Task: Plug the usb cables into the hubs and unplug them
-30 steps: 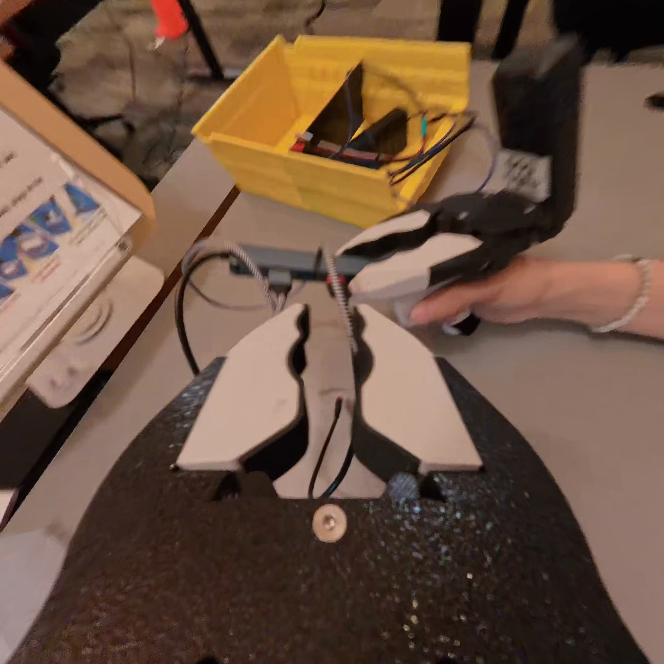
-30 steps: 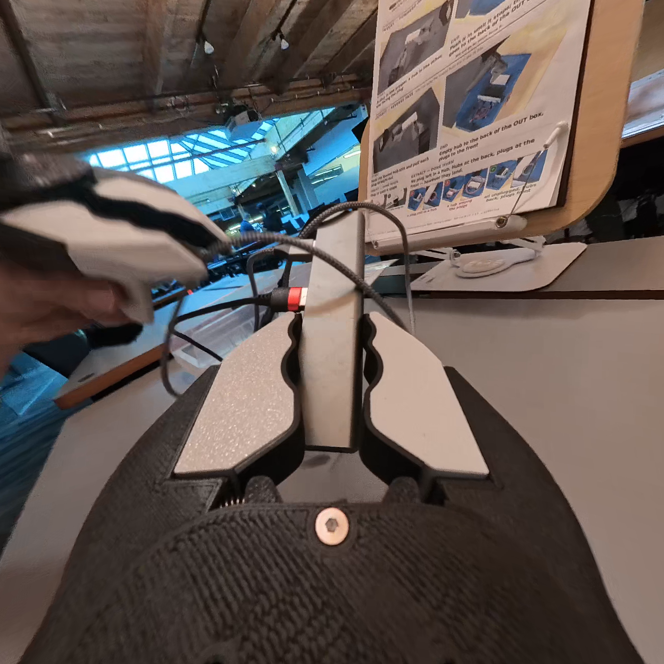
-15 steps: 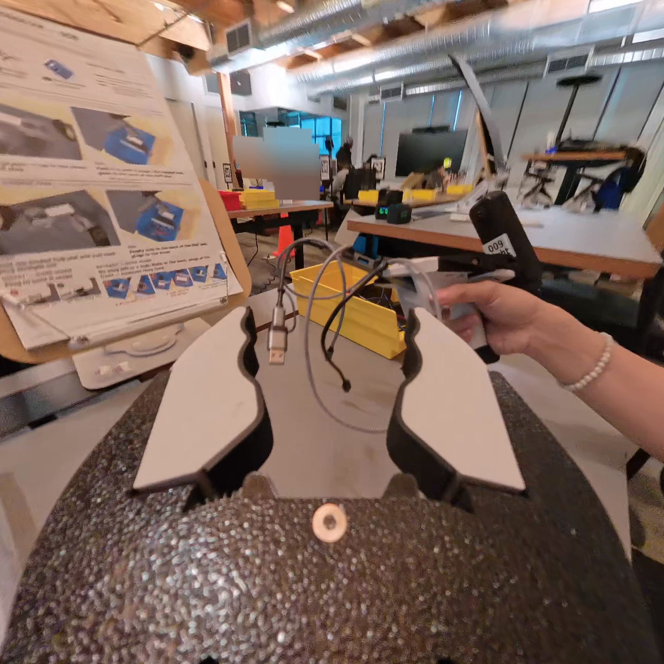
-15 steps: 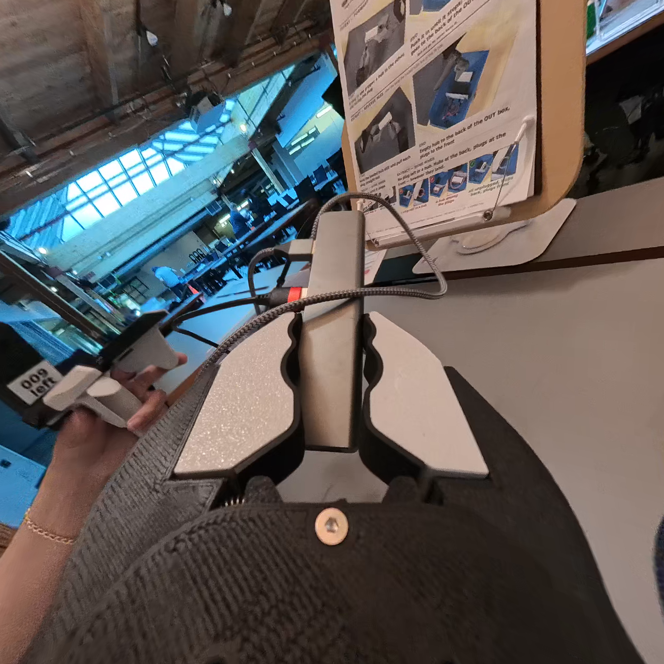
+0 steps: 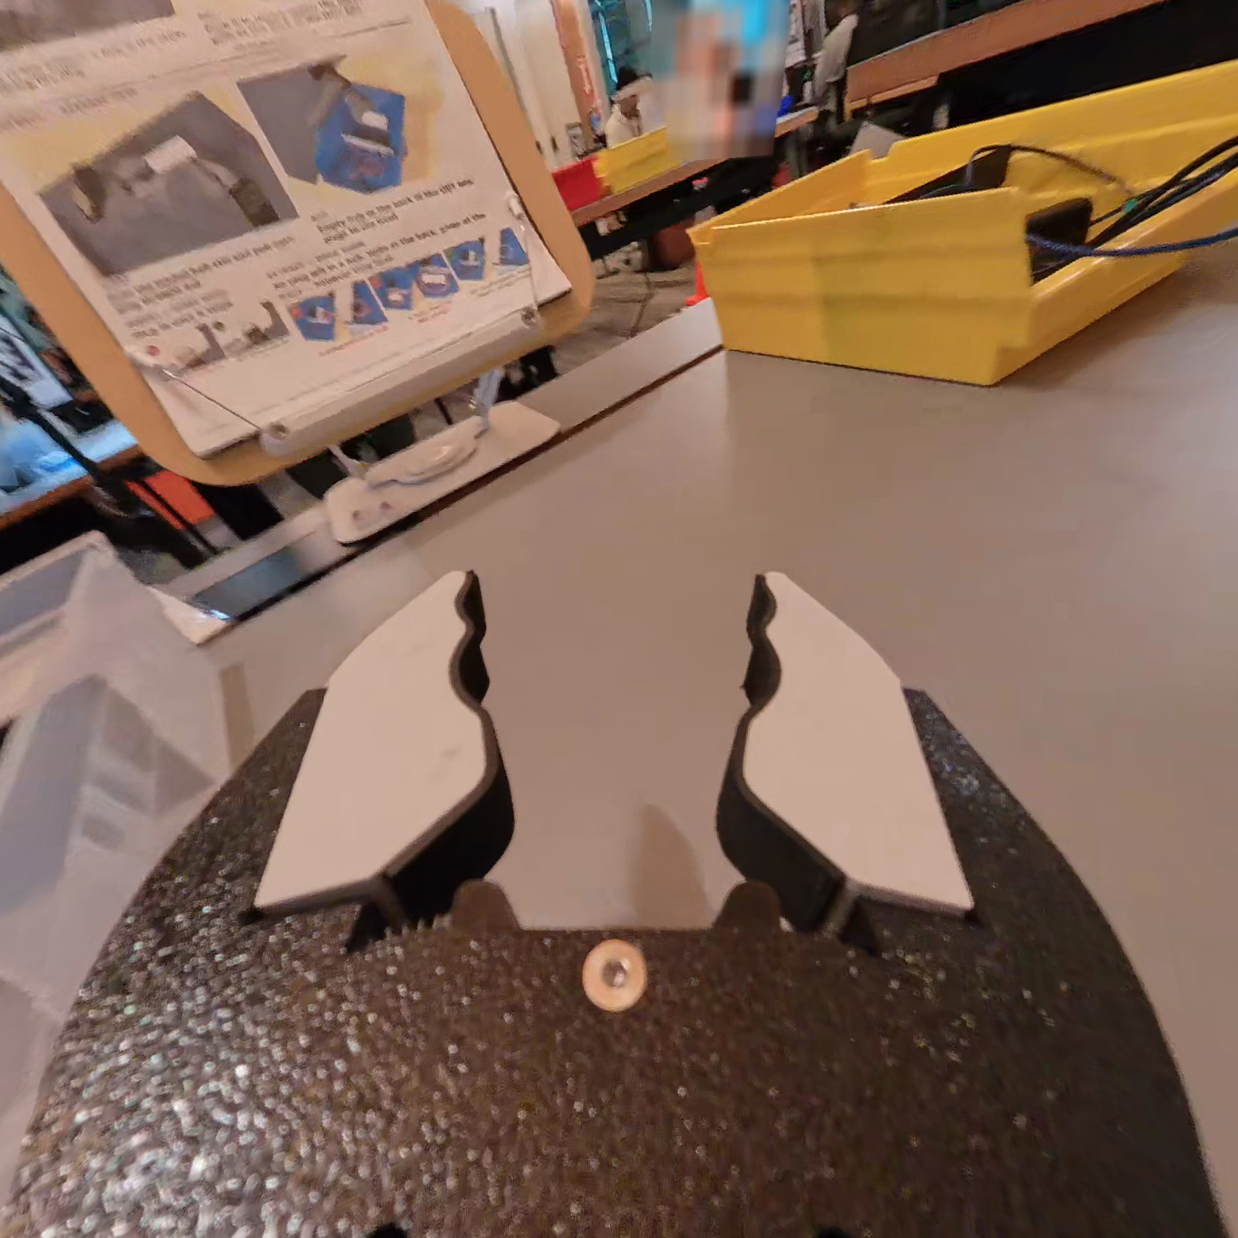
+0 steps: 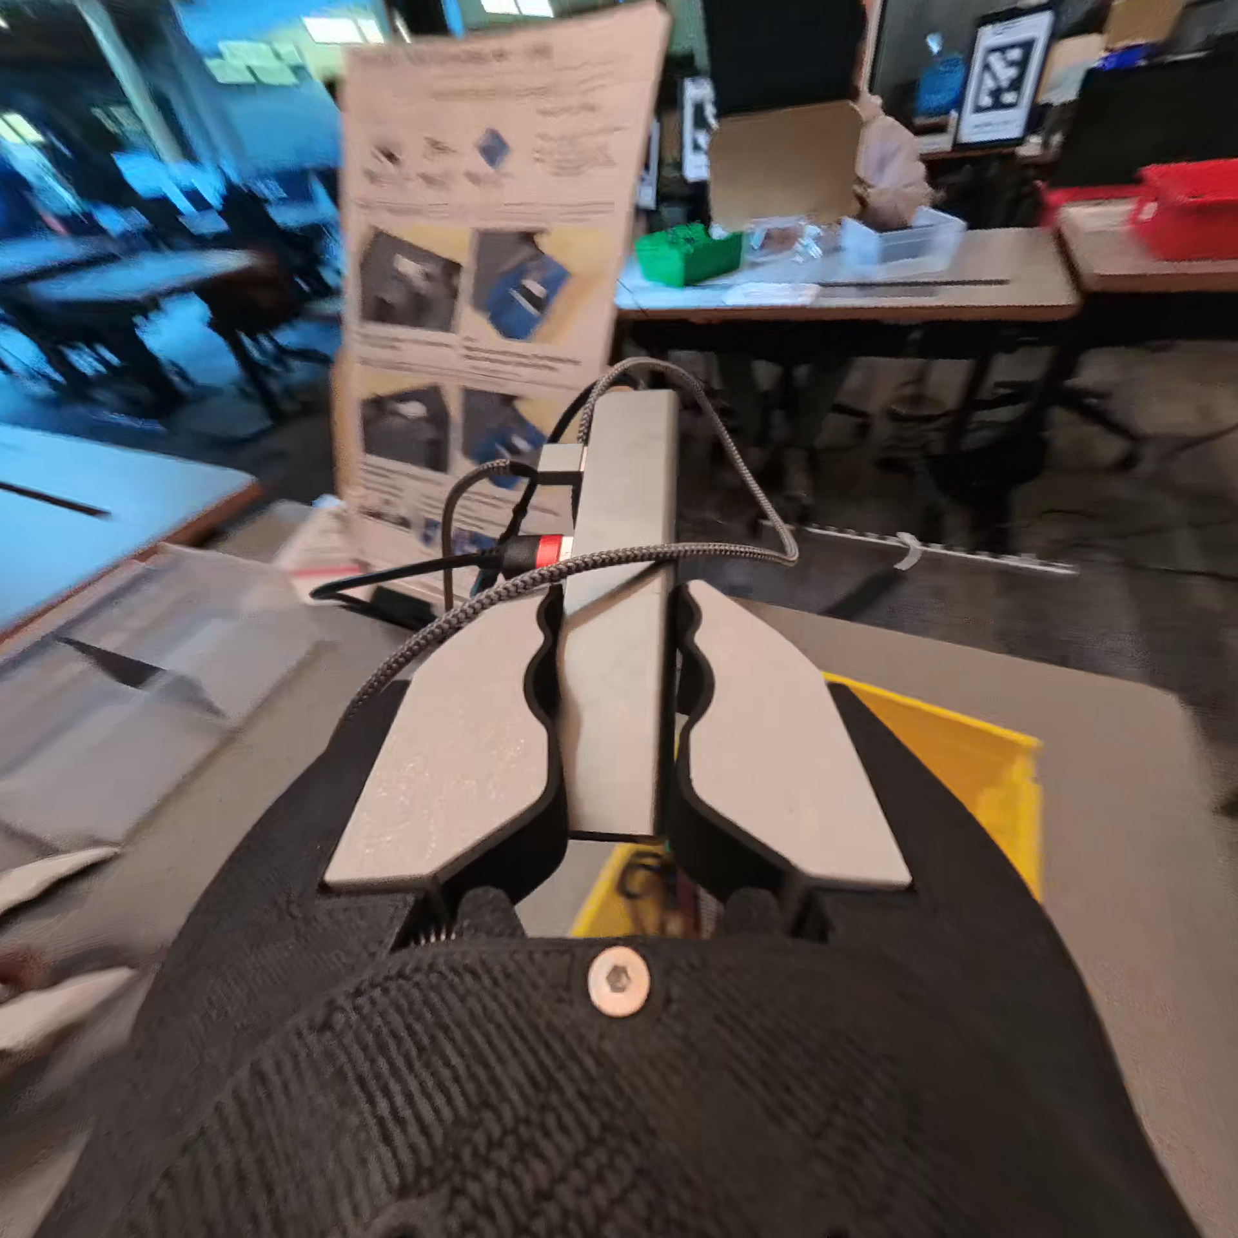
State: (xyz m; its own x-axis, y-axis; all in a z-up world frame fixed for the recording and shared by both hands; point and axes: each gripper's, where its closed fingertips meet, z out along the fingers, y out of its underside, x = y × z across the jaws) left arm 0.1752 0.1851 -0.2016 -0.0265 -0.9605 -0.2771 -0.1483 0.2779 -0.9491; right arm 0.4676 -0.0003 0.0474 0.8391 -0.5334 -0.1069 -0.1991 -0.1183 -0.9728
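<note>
The left tongs [image 5: 616, 636] are spread wide and empty, hovering low over the bare grey counter [image 5: 837, 509]; nothing is gripped there, so this side looks free to fetch a plug; to the left of them an instruction sheet [image 5: 295, 221] is propped on a stand, angled to be read from the working side; to the right a yellow bin [image 5: 871, 295] is parked at the counter's far edge, dark cables trailing out of it. In the right wrist view the right tongs [image 6: 616, 603] are clamped on a grey hub [image 6: 620, 636], held lengthwise and raised off the counter, presumably so its ports stay reachable; a grey plug [image 6: 561, 462] and a red-banded plug [image 6: 536, 553] are seated in its left side; a braided cable [image 6: 670, 553] is draped across it.
</note>
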